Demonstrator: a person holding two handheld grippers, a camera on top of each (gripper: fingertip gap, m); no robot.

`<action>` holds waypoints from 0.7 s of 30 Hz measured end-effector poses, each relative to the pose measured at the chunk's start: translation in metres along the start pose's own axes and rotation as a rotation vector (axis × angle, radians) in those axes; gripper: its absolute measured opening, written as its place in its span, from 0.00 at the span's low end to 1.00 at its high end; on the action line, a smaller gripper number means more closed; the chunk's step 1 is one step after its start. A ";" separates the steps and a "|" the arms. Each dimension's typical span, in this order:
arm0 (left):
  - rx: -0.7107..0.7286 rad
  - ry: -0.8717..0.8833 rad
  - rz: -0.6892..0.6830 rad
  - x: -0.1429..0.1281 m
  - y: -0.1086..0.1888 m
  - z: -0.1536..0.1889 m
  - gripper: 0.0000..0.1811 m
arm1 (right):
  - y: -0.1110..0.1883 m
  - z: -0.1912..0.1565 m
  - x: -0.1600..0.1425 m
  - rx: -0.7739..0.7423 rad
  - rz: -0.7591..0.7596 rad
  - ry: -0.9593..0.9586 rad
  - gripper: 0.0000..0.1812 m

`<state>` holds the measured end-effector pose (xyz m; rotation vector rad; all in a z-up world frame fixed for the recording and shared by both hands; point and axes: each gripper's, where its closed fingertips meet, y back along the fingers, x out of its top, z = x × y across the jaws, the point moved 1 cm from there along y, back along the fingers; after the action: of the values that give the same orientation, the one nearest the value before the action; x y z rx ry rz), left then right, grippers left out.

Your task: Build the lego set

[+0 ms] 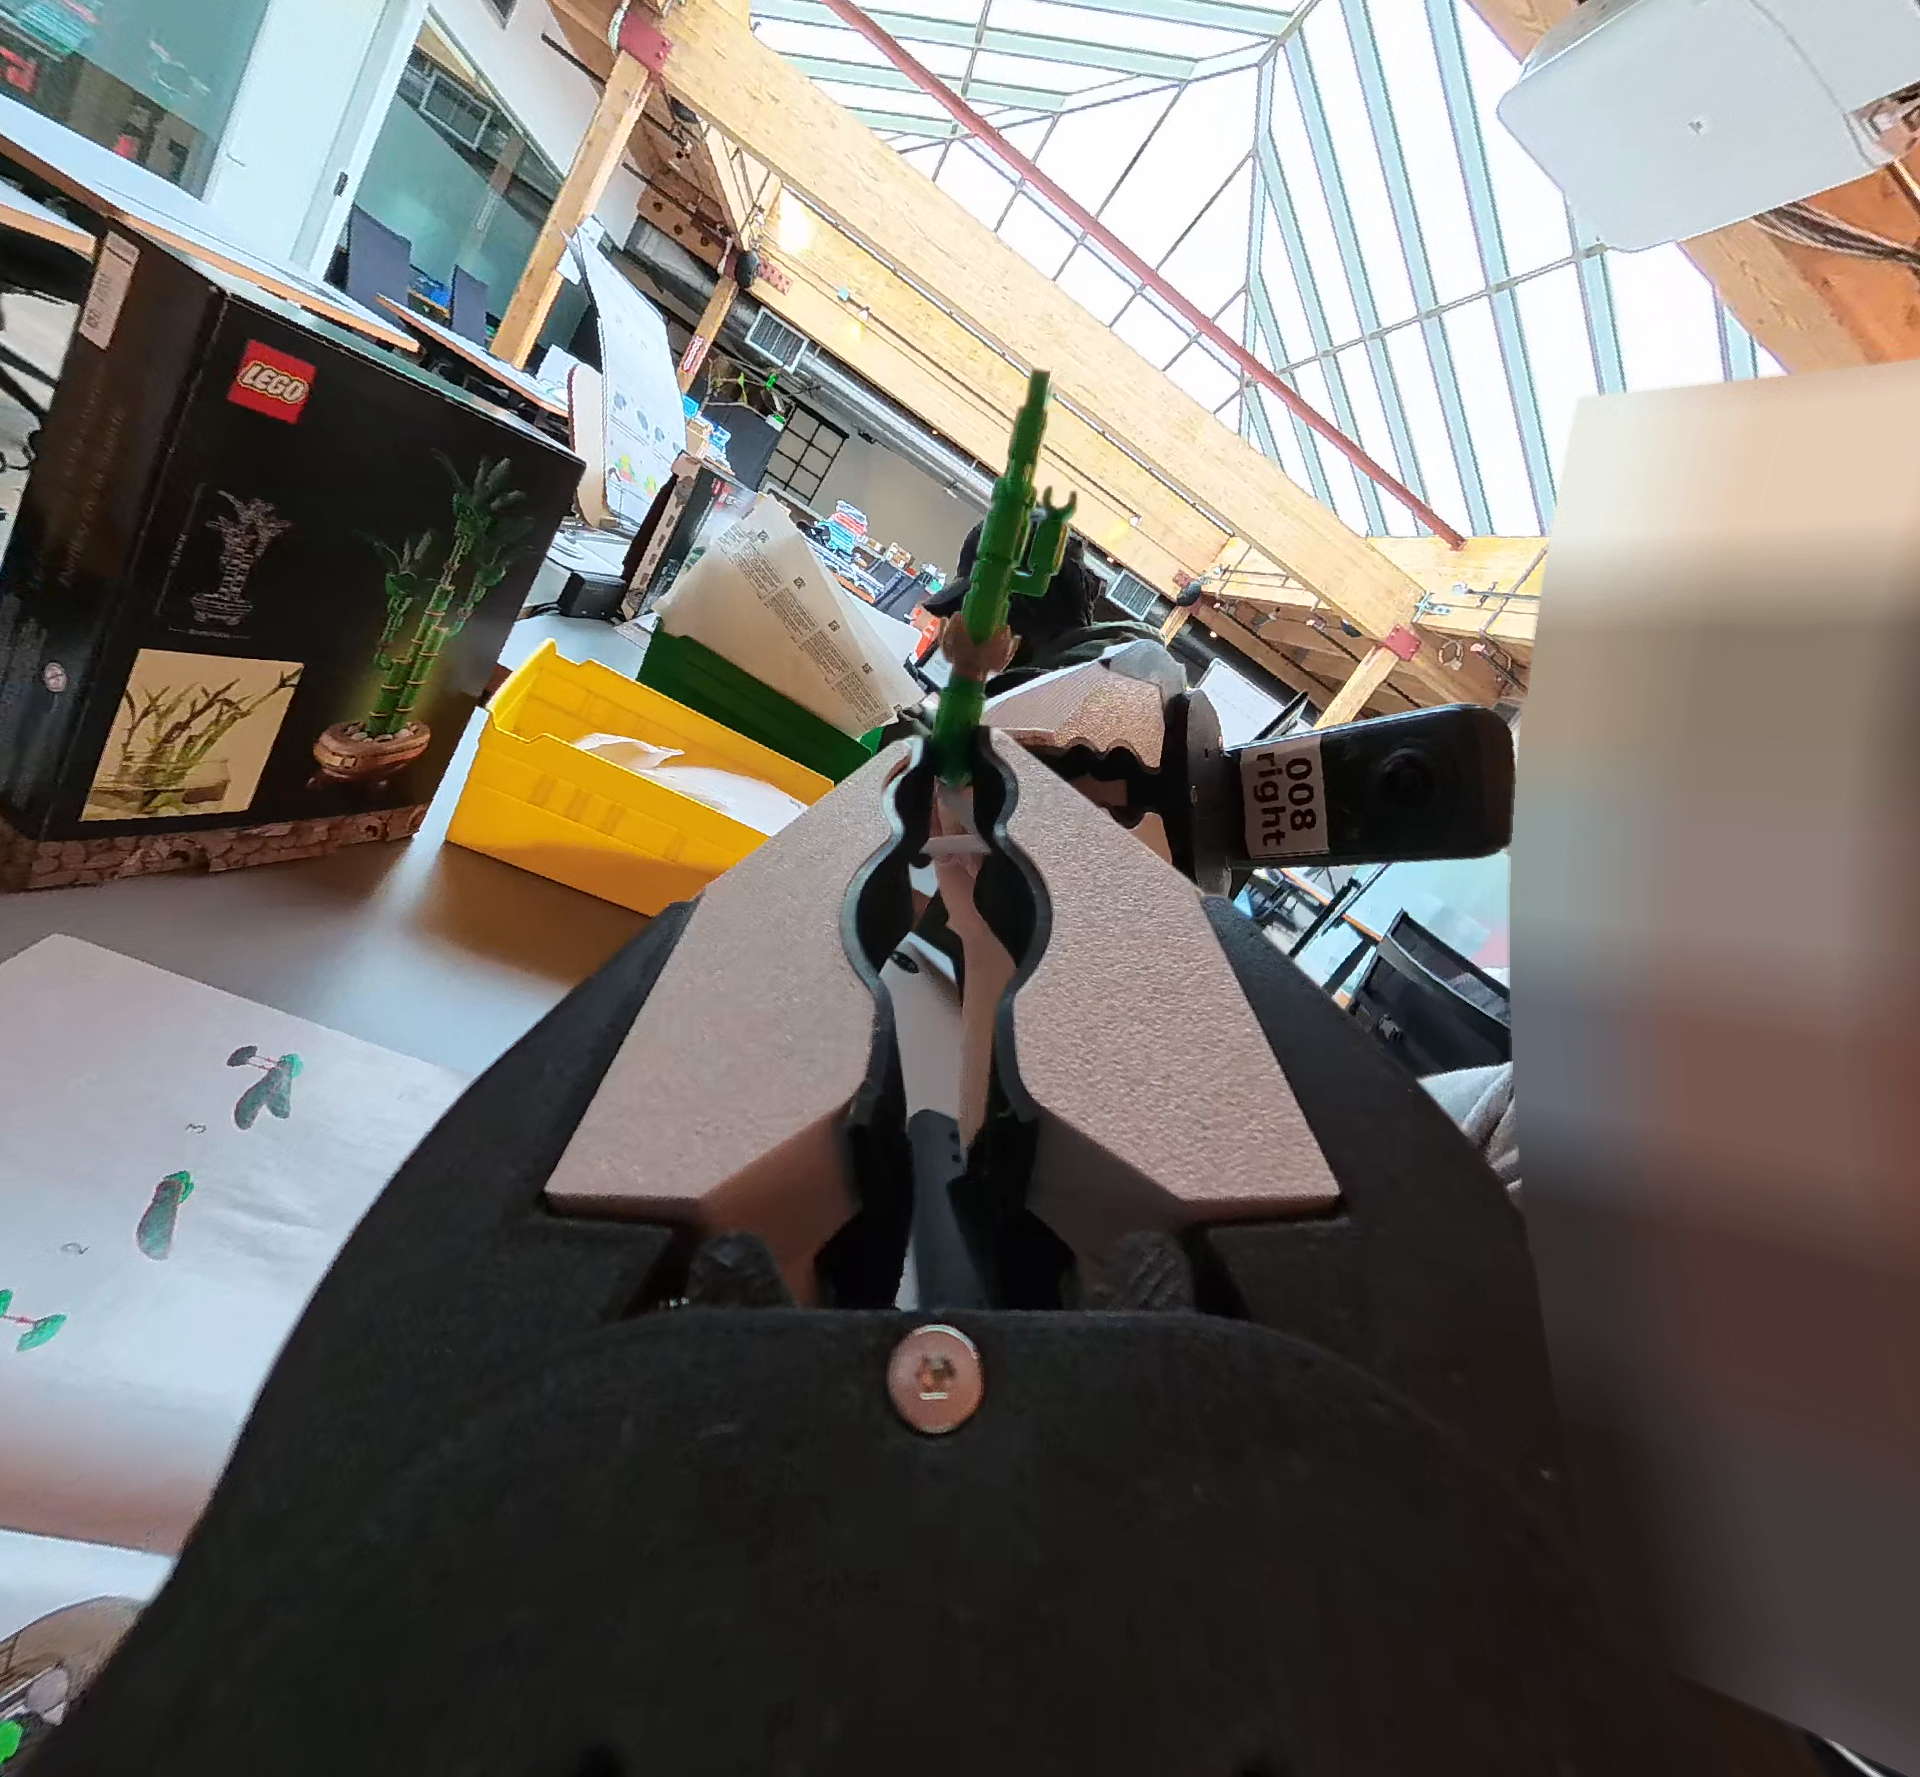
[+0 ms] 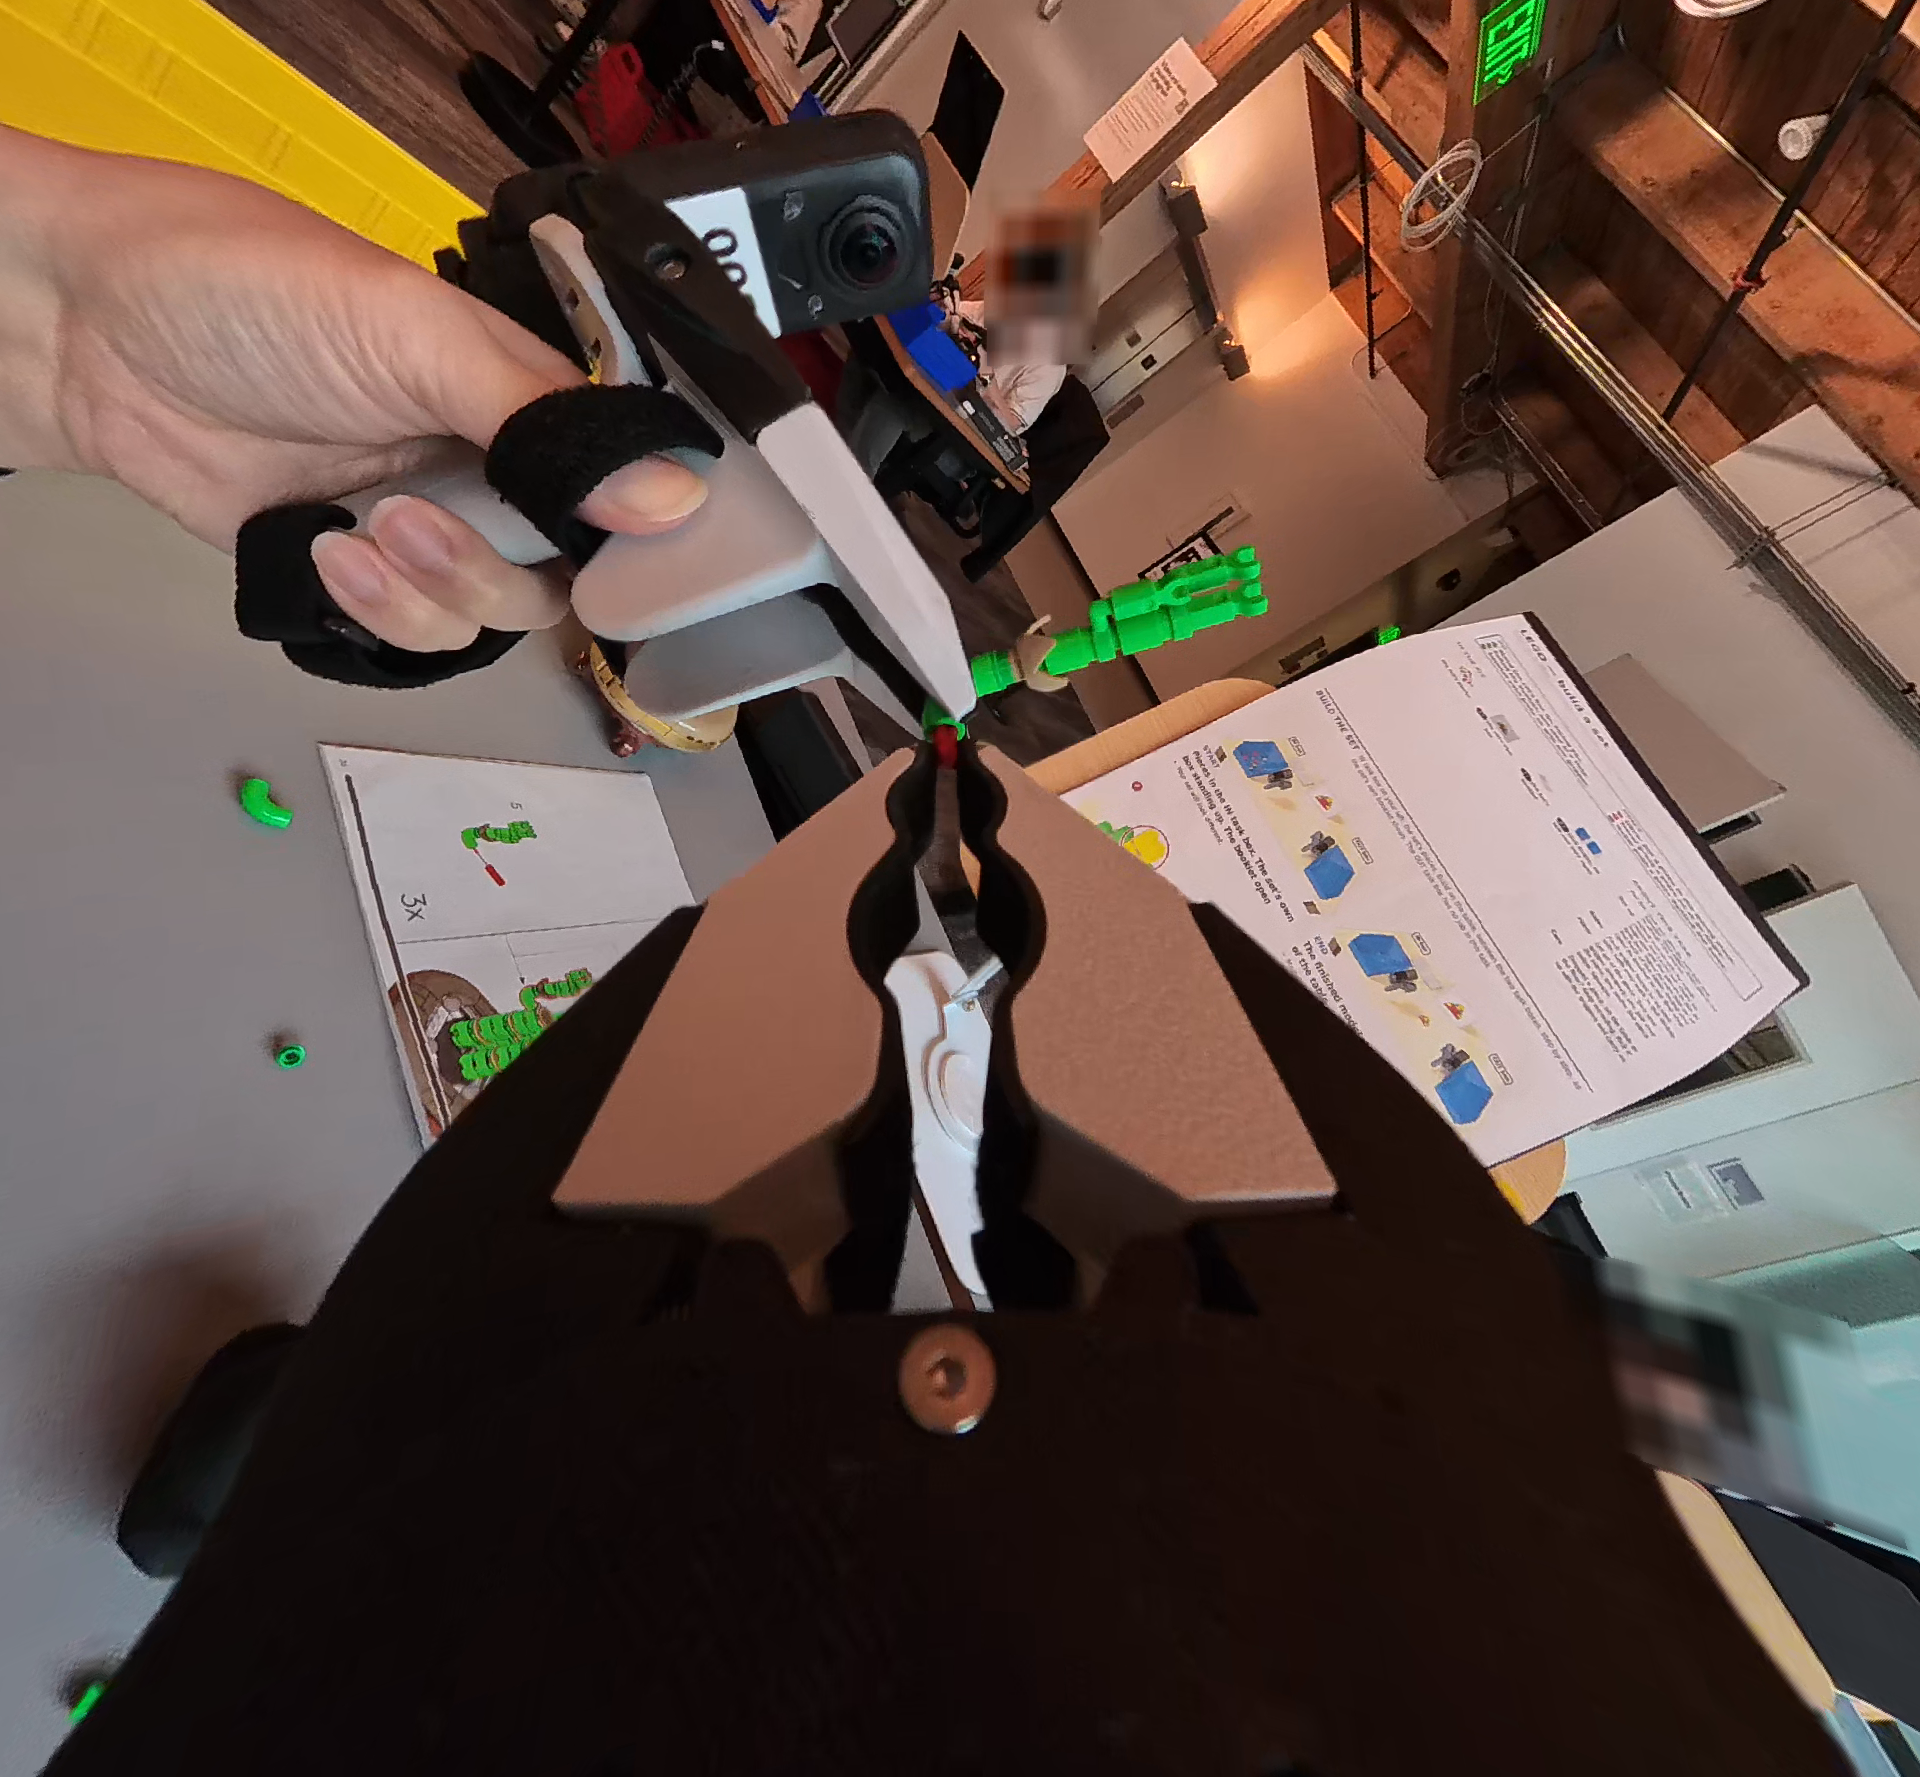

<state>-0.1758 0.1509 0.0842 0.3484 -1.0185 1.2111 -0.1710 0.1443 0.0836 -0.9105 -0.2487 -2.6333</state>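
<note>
My left gripper (image 1: 951,766) is shut on the lower end of a green lego stalk (image 1: 1000,574) with a tan collar, which points up and away. In the right wrist view the same stalk (image 2: 1127,626) sticks out to the right of the left gripper (image 2: 951,688), held by a hand (image 2: 260,356). My right gripper (image 2: 943,759) is shut on a small red and green piece (image 2: 943,738). That piece sits right at the stalk's bottom end, by the left gripper's tip. The right gripper's fingers (image 1: 1091,714) show just behind the stalk.
An open instruction booklet (image 2: 499,896) lies on the grey table, also low left in the left wrist view (image 1: 156,1156). Loose green pieces (image 2: 265,802) lie beside it. A lego box (image 1: 260,584), a yellow bin (image 1: 623,792) and a green bin (image 1: 748,688) stand behind. A printed sheet (image 2: 1455,896) is at right. The tips of both grippers are at nearly the same place.
</note>
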 end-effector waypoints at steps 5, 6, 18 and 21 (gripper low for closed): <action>0.018 -0.040 0.036 0.006 0.000 0.002 0.03 | 0.000 0.004 0.002 0.008 0.058 -0.070 0.02; 0.017 -0.044 0.047 0.007 0.000 0.004 0.03 | 0.002 0.005 0.003 0.014 0.075 -0.086 0.02; -0.014 -0.022 0.018 0.004 -0.002 0.008 0.03 | 0.010 0.007 0.006 0.013 0.106 -0.051 0.00; -0.017 -0.023 0.020 0.004 -0.002 0.009 0.03 | 0.010 0.007 0.007 0.024 0.117 -0.067 0.00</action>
<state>-0.1781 0.1464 0.0924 0.3401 -1.0533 1.2185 -0.1684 0.1346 0.0936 -0.9766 -0.2353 -2.4906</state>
